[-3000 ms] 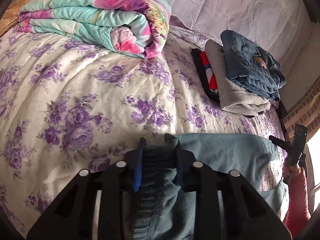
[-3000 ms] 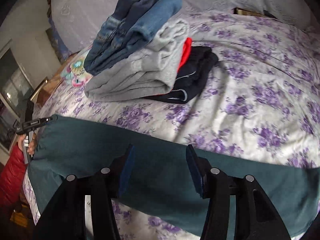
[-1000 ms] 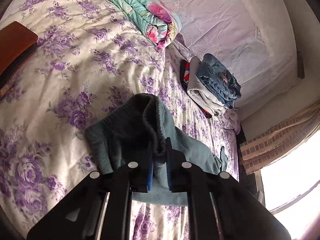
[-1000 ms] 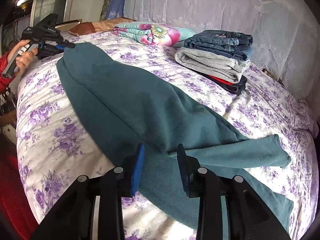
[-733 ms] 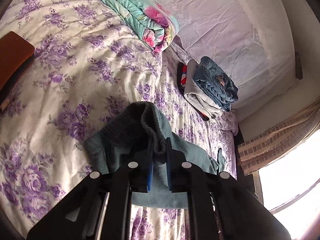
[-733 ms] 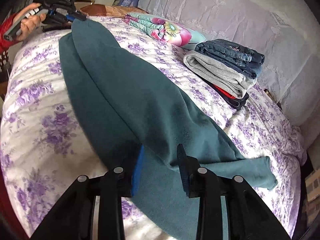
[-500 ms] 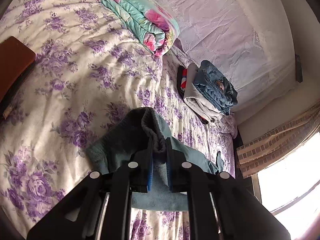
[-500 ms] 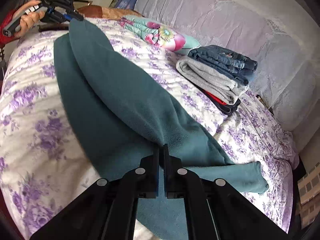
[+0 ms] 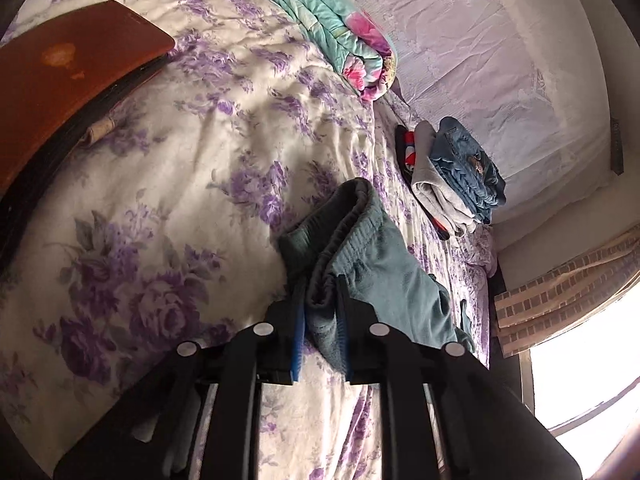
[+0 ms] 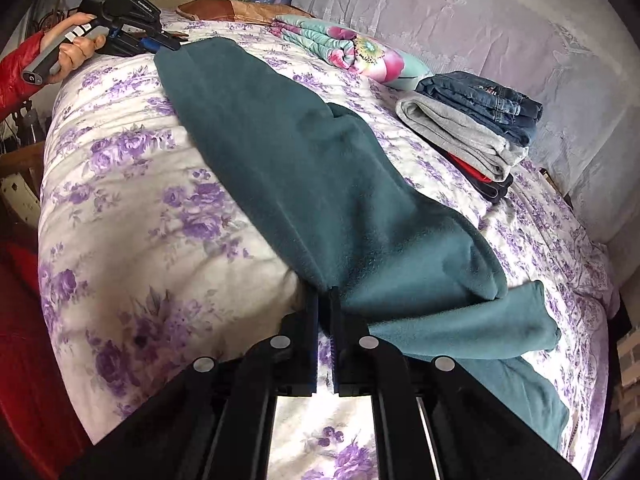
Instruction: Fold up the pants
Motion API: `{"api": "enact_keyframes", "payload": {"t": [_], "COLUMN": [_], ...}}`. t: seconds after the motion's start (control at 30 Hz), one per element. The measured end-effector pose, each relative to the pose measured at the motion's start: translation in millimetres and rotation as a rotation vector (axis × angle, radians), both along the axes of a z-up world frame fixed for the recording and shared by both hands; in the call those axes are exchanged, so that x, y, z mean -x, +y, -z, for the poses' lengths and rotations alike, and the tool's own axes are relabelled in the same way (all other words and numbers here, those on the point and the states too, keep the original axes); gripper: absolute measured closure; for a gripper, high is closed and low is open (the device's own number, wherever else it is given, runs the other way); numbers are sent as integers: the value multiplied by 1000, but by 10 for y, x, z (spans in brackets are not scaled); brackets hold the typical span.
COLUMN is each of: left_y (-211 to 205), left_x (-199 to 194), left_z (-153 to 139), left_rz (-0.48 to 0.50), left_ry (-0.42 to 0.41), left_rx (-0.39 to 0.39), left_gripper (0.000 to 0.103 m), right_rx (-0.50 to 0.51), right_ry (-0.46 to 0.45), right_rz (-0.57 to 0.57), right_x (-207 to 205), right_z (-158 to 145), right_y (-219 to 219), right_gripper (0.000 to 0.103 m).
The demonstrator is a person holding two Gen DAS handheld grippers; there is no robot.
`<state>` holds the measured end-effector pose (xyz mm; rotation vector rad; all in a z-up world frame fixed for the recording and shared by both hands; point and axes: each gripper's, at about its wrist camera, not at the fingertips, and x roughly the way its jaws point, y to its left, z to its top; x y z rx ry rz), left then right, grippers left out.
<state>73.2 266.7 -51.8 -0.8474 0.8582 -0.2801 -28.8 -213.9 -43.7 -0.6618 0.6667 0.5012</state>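
Note:
Teal fleece pants [image 10: 320, 168] lie lengthwise across the flowered bed cover [image 10: 132, 216], one leg folded onto the other. In the left wrist view my left gripper [image 9: 320, 292] has the bunched elastic waistband [image 9: 352, 216] between its blue pads; the jaws are opening, but the cloth still fills the gap. From the right wrist view, that gripper [image 10: 168, 45] sits at the pants' far end, held by a hand [image 10: 76, 50] in a red sleeve. My right gripper [image 10: 325, 296] is shut on the near edge of the pants, around the middle of the legs.
A stack of folded clothes [image 10: 472, 132], jeans on top, stands at the back right next to a folded flowered quilt [image 10: 352, 52]. A brown flat cushion [image 9: 60, 72] lies at the bed's left. A pale headboard cover [image 10: 500, 32] runs behind; a curtain [image 9: 560, 292] hangs at the right.
My right gripper went from open to shut on the pants' edge. The left gripper sank toward the bed with the waistband, and its pads have parted slightly.

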Motion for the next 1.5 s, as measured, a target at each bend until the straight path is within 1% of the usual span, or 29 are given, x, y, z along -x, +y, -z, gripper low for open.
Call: {"api": "enact_keyframes", "payload": {"t": [0.03, 0.07, 0.1, 0.17, 0.23, 0.27, 0.3, 0.33, 0.37, 0.4, 0.43, 0.47, 0.5, 0.6, 0.63, 0.67, 0.7, 0.8, 0.87, 0.93, 1.07, 1.1, 1.17, 1.23, 1.3, 1.33, 1.4, 1.43, 1.5], "left_y": [13, 29, 45, 46, -30, -113, -216, -353, -470, -634, -758, -869, -972, -1041, -1025, -1015, -1005, -953, -948, -979, -961, -945, -918, -914, -925, -938, -967, -983, -1015], "left_x": [33, 72, 134, 245, 311, 316, 302, 260, 216, 139, 74, 1, -101, -301, -267, -196, -169, -116, -119, -128, -120, -115, -117, -120, -123, -125, -130, -134, -137], "left_z": [-27, -66, -130, -270, -451, -547, -626, -710, -755, -787, -779, -737, -651, -260, -190, -235, -256, -207, -210, -220, -222, -223, -220, -222, -222, -224, -224, -225, -228], "left_rz": [-9, -28, -61, -112, -114, -91, -62, -20, 14, 56, 82, 103, 122, 109, 92, 78, 85, 75, 83, 93, 84, 83, 80, 79, 81, 81, 82, 81, 82], "left_ry": [-4, -8, -17, -49, -107, -142, -174, -208, -227, -248, -259, -263, -255, -171, -192, -238, -254, -281, -291, -303, -318, -320, -323, -323, -319, -316, -309, -304, -298], "left_rx": [-9, -31, -71, -152, -206, -221, -237, -260, -278, -302, -320, -335, -347, -350, -339, -330, -324, -273, -265, -263, -243, -233, -211, -207, -223, -235, -259, -274, -298], "left_gripper": [80, 70, 65, 61, 60, 59, 52, 47, 35, 27, 24, 21, 21, 22, 22, 19, 12, 11, 8, 5, 5, 5, 5, 5, 5, 5, 5, 5, 5], "right_rx": [1, 2, 3, -2, -43, -96, -177, -269, -357, -436, -498, -535, -555, -510, -485, -456, -423, -279, -177, -113, -126, -136, -177, -234, -300, -333, -344, -326, -367], "right_ry": [-1, -2, -3, -1, 36, 79, 132, 176, 204, 225, 241, 241, 233, 201, 197, 191, 185, 143, 113, 107, 198, 216, 232, 232, 261, 287, 344, 361, 370], "right_rz": [-2, -2, -1, 2, 0, -8, -17, -24, -27, -28, -27, -18, -5, 35, 41, 41, 32, 1, -2, -2, 1, -1, -9, 16, 81, 116, 167, 202, 212], "right_x": [1, 3, 8, 4, -30, -79, -134, -194, -253, -327, -432, -533, -651, -1039, -1174, -1285, -1378, -1562, -1639, -1725, -1855, -1845, -1822, -1847, -2013, -2111, -2285, -2352, -2375], "right_z": [16, 31, 37, 43, 0, -79, -172, -286, -408, -518, -627, -710, -775, -837, -828, -806, -770, -597, -460, -354, -211, -187, -210, -289, -325, -305, -162, -45, 14], "right_y": [-2, -3, -1, -15, -69, -126, -202, -278, -344, -391, -412, -399, -352, -25, 117, 257, 404, 850, 1086, 1209, 1233, 1226, 1201, 1128, 1018, 968, 929, 919, 854], "right_gripper": [96, 96, 96, 96, 92, 82, 71, 69, 69, 68, 68, 68, 68, 69, 69, 69, 69, 71, 71, 71, 73, 82, 92, 93, 93, 100, 102, 103, 103]}}
